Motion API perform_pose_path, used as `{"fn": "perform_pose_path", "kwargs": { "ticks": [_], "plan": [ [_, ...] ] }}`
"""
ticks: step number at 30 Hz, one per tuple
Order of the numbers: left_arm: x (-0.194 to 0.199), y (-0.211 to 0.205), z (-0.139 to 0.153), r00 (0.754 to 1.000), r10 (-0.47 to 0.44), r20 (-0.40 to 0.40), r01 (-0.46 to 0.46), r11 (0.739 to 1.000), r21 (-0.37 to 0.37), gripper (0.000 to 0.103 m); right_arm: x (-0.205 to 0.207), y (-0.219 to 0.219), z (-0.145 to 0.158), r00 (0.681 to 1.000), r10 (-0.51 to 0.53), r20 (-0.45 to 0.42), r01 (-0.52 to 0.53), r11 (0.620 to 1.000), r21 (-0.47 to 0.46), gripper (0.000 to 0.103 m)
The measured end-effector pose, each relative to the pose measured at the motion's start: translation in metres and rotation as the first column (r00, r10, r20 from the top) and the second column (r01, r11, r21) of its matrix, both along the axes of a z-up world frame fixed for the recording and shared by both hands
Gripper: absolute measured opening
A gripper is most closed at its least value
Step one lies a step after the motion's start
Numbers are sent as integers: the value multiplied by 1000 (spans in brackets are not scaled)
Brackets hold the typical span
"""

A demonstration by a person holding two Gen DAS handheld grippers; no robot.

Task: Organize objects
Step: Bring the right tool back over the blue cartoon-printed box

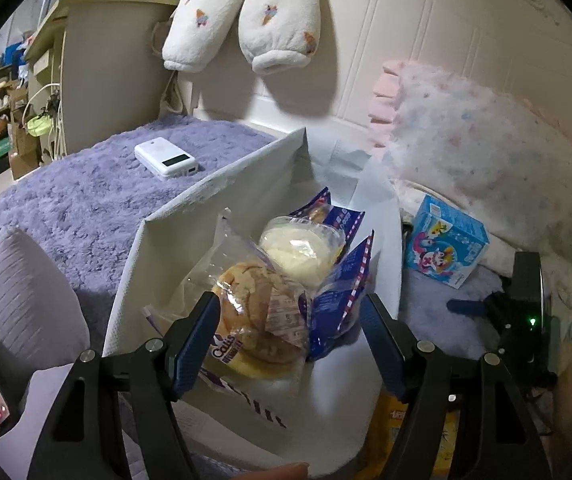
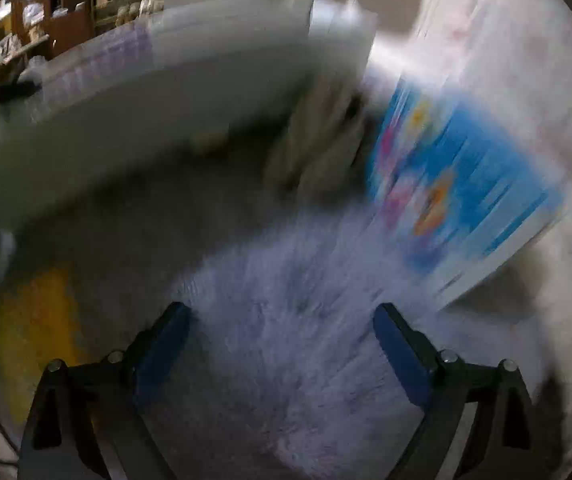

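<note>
Tilting downward, right tool (image 2: 281, 354) agape.

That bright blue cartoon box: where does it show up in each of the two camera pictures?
Left wrist view: the blue box sits right of centre, beside the white bin, leaning on the pink pillow.
Right wrist view: the same blue box, badly blurred, fills the upper right, ahead of the open right gripper.
Shared landmark: the purple fluffy blanket under the box in both views.
</note>
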State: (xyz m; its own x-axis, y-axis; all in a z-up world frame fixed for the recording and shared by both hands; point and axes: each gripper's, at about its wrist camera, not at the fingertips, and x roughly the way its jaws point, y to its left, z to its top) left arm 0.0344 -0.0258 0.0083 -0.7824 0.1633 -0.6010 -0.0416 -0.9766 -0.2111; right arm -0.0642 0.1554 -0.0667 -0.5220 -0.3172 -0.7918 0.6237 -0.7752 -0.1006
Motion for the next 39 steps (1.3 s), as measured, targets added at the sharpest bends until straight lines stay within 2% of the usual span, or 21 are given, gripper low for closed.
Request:
{"fn": "perform_pose_path", "kwargs": {
  "ticks": [12,21,27,34,39],
  "plan": [
    [-1,3,-1,1000,10,-5,-11,999,-32,71,0,8,3,1000,-1,9,1,1000,4,103],
    [0,4,-1,1000,-5,-8,5,999,-35,71,0,10,4,1000,-2,9,2,1000,4,103],
    [3,11,-1,999,-47,-19,46,998,-39,71,0,8,4,1000,-2,10,2,1000,4,103],
    [2,10,-2,999,-33,-11,33,999,-27,71,0,6,4,1000,-2,9,2,1000,4,103],
    [2,14,-3,999,-47,-11,47,998,-51,71,0,6,4,1000,-2,9,2,1000,4,103]
  ]
}}
